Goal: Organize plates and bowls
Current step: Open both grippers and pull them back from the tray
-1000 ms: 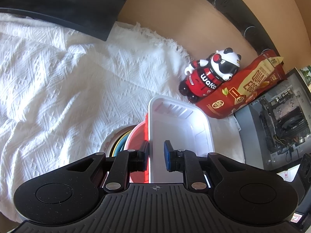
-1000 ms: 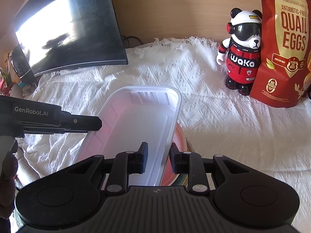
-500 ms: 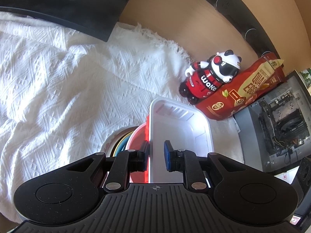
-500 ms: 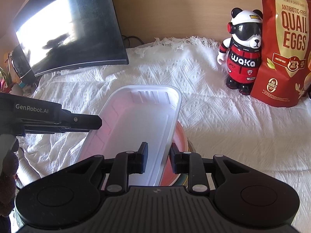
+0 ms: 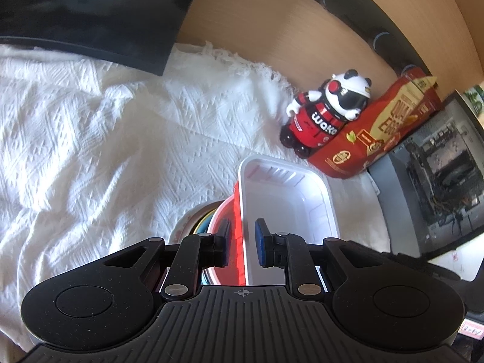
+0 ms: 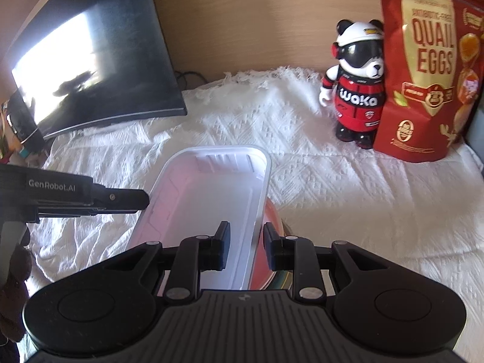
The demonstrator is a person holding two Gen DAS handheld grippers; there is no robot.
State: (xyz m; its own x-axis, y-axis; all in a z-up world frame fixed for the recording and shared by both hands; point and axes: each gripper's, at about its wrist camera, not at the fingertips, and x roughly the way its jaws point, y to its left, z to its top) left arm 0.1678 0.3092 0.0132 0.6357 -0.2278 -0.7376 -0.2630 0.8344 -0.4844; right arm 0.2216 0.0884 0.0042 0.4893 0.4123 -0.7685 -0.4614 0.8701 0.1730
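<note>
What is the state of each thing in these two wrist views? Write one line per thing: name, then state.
White tray: empty, upright, sitting on the stacked bowls, gripped on both long walls.
Stacked bowls: nested under the tray.
Left tongs: shut on the tray's wall.
Right tongs: shut on the opposite wall.
Panda figure: standing upright.
Quail eggs bag: upright, behind the panda.
Monitor: reflecting light.
</note>
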